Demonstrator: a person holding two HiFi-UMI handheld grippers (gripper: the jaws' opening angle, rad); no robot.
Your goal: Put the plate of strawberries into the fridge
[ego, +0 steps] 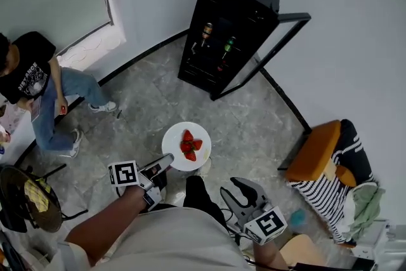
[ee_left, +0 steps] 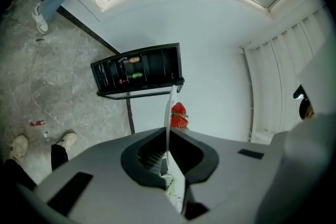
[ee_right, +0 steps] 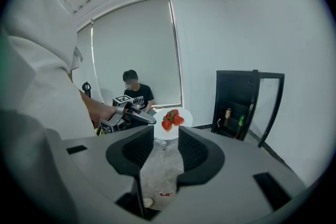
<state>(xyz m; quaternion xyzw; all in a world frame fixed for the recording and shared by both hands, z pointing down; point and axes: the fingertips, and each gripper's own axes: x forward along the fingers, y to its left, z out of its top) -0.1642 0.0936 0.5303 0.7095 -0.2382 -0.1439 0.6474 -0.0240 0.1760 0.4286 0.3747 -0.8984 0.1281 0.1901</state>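
The one white plate (ego: 172, 141) is up in the air over the grey floor (ego: 139, 105), in front of the fridge (ego: 228, 28) and well short of it, level in the head view. On it lies a small heap of red strawberries (ego: 190, 146), three as far as I can count, near its middle. The left gripper (ego: 166, 162) has the plate by its near rim: in the left gripper view the plate (ee_left: 169, 113) stands edge-on between the two jaws, which are pinched down narrow on it, and the strawberries (ee_left: 179, 115) show just past the jaw tips. The right gripper (ego: 233, 189) hangs lower and to the right, apart from the plate; in its own view the right gripper (ee_right: 160, 136) has its jaws standing wide with only bare floor between them, and beyond them it sees the plate (ee_right: 185, 114), the strawberries (ee_right: 170, 120) and the left gripper (ee_right: 142, 119) on the rim. Each gripper carries one marker cube, so two in all (ego: 124, 173) (ego: 273, 224). The fridge is black, one unit, with its door (ego: 293, 18) swung open to the right; two drinks stand on its shelves, one brownish (ego: 207, 30) and one green (ego: 228, 45). One other person (ego: 32, 79) in a black shirt and jeans is at the left by the window. At the right sits one orange chair (ego: 314, 152) with a striped cloth (ego: 330, 190) beside it.
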